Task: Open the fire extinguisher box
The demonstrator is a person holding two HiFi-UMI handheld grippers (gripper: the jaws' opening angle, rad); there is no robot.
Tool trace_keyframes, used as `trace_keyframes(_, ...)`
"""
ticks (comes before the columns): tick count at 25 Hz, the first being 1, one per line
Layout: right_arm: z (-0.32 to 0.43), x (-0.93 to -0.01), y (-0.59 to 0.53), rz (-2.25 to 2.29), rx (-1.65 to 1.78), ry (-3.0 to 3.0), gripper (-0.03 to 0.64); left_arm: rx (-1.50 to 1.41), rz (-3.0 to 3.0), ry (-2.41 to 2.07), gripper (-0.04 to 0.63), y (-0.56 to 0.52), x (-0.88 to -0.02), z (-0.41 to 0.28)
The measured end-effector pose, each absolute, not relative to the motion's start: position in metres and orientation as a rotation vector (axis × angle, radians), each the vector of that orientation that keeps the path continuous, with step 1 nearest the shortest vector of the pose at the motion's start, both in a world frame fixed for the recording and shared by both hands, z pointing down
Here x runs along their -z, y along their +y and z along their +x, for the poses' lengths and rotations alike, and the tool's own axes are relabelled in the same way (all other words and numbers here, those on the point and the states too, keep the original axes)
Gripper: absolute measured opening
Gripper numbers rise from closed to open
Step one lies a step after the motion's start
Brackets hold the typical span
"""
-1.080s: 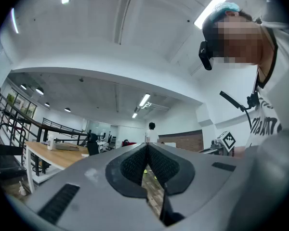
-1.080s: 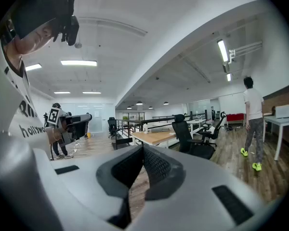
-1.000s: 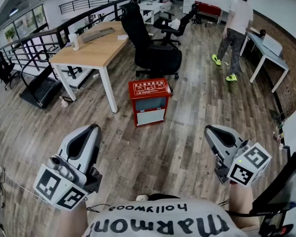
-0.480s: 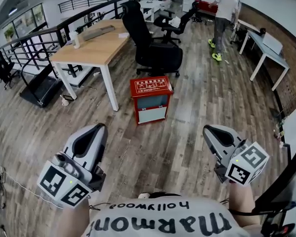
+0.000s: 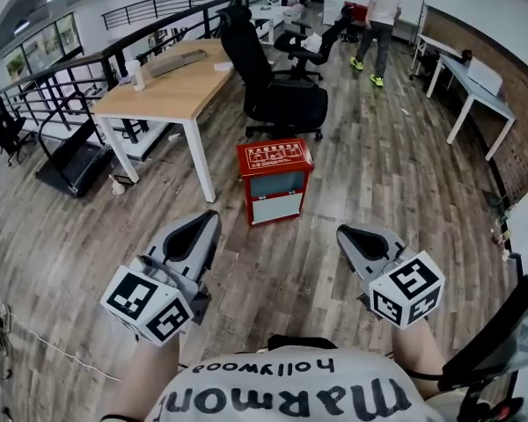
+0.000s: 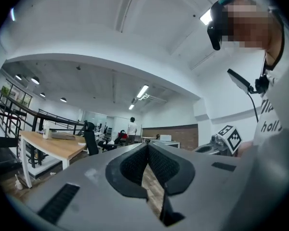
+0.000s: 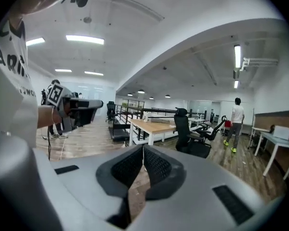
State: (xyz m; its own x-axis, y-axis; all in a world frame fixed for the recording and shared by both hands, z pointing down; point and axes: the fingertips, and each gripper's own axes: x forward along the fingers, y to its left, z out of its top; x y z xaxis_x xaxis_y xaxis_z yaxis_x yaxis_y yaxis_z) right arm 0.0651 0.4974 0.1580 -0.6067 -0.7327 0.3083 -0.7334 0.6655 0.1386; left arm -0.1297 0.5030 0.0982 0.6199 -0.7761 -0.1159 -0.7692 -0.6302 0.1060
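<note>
Fire extinguisher box [image 5: 275, 180]: red, upright on floor, door closed.

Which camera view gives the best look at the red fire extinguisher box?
The head view: the red fire extinguisher box stands whole on the floor, top and front visible. Neither gripper view shows it.

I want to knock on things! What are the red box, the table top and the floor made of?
Red box: probably painted metal, with an even red coat and sharp edges. Table top: pale, smooth wood or veneer. Floor: brown planks with seams, wood or wood-look laminate.
</note>
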Motion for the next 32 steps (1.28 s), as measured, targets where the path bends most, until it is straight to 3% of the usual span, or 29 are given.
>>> trace_keyframes(14, 0.04, -0.197, 0.441, 1.06, -0.358, -2.728, 0.012, 0.15, 2.8, -1.238, 0.006, 0.437, -0.187, -0.095)
trace_keyframes(32, 0.179, -0.249, 0.283, 0.995, -0.509, -2.626, 0.012, -0.032, 2.757, -1.234, 0.006, 0.293, -0.239, 0.024)
